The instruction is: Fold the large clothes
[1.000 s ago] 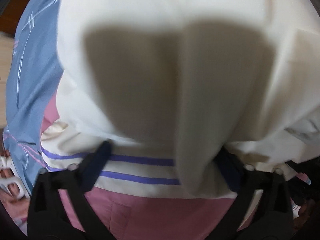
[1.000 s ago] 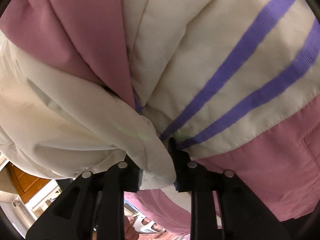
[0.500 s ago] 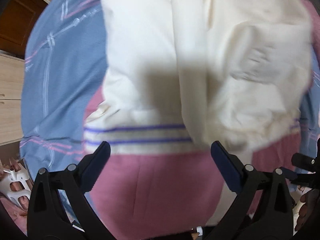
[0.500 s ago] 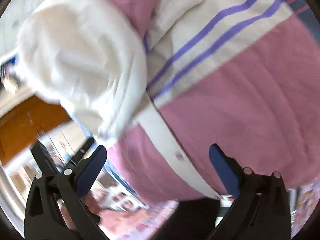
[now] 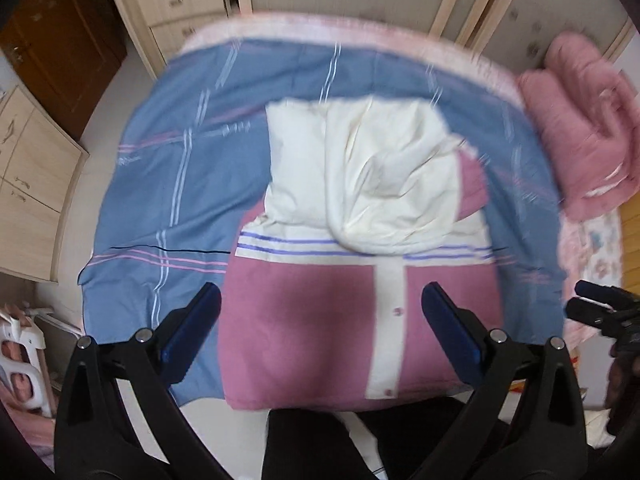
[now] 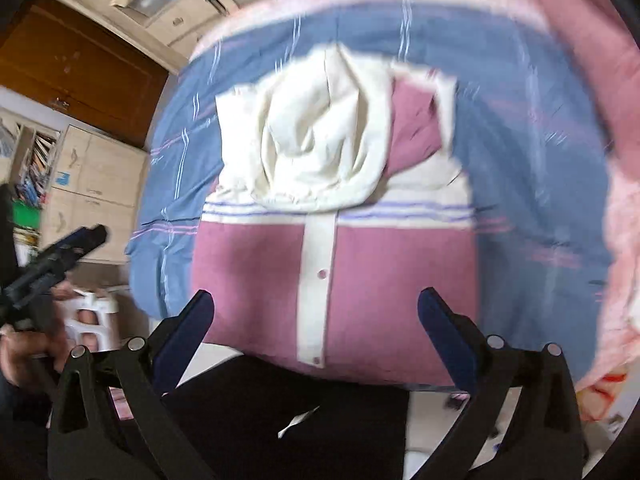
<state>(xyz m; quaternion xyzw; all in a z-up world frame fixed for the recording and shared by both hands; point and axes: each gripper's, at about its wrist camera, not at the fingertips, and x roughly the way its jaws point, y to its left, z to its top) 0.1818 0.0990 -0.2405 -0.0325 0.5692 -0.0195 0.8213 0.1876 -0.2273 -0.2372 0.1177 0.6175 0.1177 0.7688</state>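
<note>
While jacket (image 5: 360,320) lies on blue bedsheet (image 5: 192,184), front up, both tools hover above it, clear of cloth: left gripper (image 5: 320,328) spread wide, empty; right gripper (image 6: 316,332) likewise. Fabric likely soft, padded, light, prone to slump; grip at hem corners or side seams. Long axis runs near edge to far; cream hood (image 5: 384,184) at far end, folded onto chest; hem nearest camera.
</note>
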